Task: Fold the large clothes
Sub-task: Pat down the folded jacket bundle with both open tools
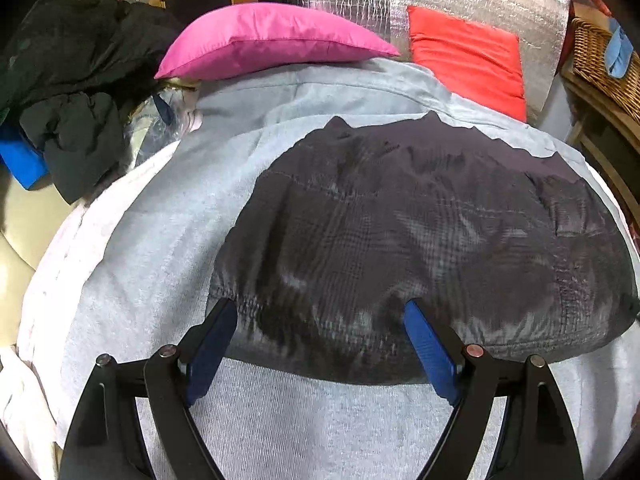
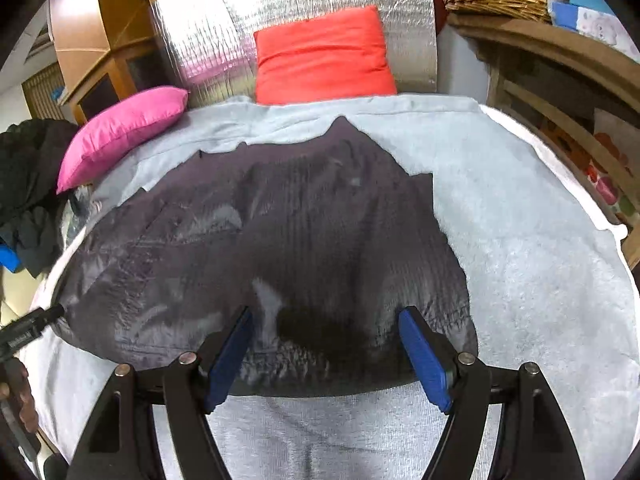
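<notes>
Dark garment [image 1: 420,240] blurs, perhaps wrinkled; far edge indistinct.

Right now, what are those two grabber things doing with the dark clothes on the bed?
A person holds a gripper in each hand over a dark jacket spread flat on a grey blanket. The left gripper and right gripper both hover at its near hem, fingers wide open, gripping nothing. No fold has started. Pink and red pillows sit behind.

Sheeny dark woven garment [image 1: 420,232] on matt fuzzy grey blanket [image 1: 160,260]; glossy silver foil sheet [image 2: 320,8] behind.
</notes>
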The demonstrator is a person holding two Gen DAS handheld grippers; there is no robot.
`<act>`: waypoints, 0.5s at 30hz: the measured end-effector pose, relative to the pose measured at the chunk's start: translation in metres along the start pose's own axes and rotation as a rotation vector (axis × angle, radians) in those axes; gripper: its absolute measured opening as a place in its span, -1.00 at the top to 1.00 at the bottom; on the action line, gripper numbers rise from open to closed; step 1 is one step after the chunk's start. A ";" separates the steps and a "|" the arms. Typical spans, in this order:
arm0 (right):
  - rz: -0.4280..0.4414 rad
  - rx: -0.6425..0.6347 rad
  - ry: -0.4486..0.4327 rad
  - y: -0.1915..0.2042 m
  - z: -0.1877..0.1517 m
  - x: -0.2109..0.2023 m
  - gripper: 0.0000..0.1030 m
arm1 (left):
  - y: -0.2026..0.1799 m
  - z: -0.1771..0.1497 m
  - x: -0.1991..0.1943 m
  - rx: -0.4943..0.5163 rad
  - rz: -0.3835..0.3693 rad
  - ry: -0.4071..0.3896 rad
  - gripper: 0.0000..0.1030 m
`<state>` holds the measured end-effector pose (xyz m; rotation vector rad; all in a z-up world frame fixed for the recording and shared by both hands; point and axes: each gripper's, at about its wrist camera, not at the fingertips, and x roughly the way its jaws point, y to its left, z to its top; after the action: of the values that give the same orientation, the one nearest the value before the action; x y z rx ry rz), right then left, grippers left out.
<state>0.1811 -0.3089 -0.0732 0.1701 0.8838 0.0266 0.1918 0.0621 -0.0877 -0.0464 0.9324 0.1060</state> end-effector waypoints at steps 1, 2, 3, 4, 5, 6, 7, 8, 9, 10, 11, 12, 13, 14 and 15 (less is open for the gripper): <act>-0.016 -0.001 0.027 -0.002 -0.003 0.009 -0.52 | 0.000 0.000 0.004 -0.002 -0.001 0.012 -0.67; -0.020 -0.005 0.030 -0.003 -0.005 0.013 -0.53 | 0.001 0.000 0.009 -0.004 -0.002 0.024 -0.67; -0.019 -0.009 0.026 -0.003 -0.007 0.014 -0.55 | 0.001 -0.001 0.014 -0.005 0.002 0.032 -0.67; -0.020 -0.015 0.020 -0.002 -0.007 0.013 -0.57 | 0.001 -0.002 0.016 -0.004 0.005 0.033 -0.67; -0.021 -0.016 0.021 -0.001 -0.008 0.014 -0.59 | 0.000 -0.003 0.018 -0.001 0.008 0.032 -0.67; -0.020 -0.015 0.023 -0.001 -0.008 0.015 -0.60 | -0.001 -0.004 0.019 0.002 0.011 0.030 -0.68; -0.019 -0.013 0.024 -0.001 -0.008 0.016 -0.63 | -0.002 -0.005 0.020 0.012 0.017 0.024 -0.69; -0.019 -0.011 0.025 -0.001 -0.008 0.017 -0.66 | -0.003 -0.006 0.020 0.019 0.020 0.020 -0.70; -0.022 -0.010 0.025 -0.001 -0.009 0.018 -0.67 | -0.003 -0.007 0.022 0.027 0.019 0.019 -0.71; -0.024 -0.010 0.026 -0.001 -0.009 0.020 -0.70 | -0.002 -0.007 0.023 0.030 0.017 0.021 -0.73; -0.026 -0.009 0.026 -0.001 -0.009 0.021 -0.74 | -0.001 -0.006 0.024 0.031 0.016 0.024 -0.74; -0.027 -0.010 0.028 -0.001 -0.009 0.022 -0.75 | -0.001 -0.006 0.024 0.031 0.015 0.030 -0.74; -0.028 -0.010 0.031 -0.001 -0.010 0.023 -0.77 | 0.000 -0.004 0.021 0.026 0.014 0.036 -0.74; -0.030 -0.008 0.036 -0.001 -0.010 0.023 -0.78 | 0.002 -0.002 0.016 0.019 0.012 0.033 -0.74; -0.031 -0.001 0.044 -0.002 -0.009 0.023 -0.78 | 0.003 -0.002 0.010 0.011 0.008 0.022 -0.74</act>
<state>0.1885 -0.3077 -0.0968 0.1548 0.9302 0.0017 0.1959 0.0656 -0.0968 -0.0341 0.9556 0.1080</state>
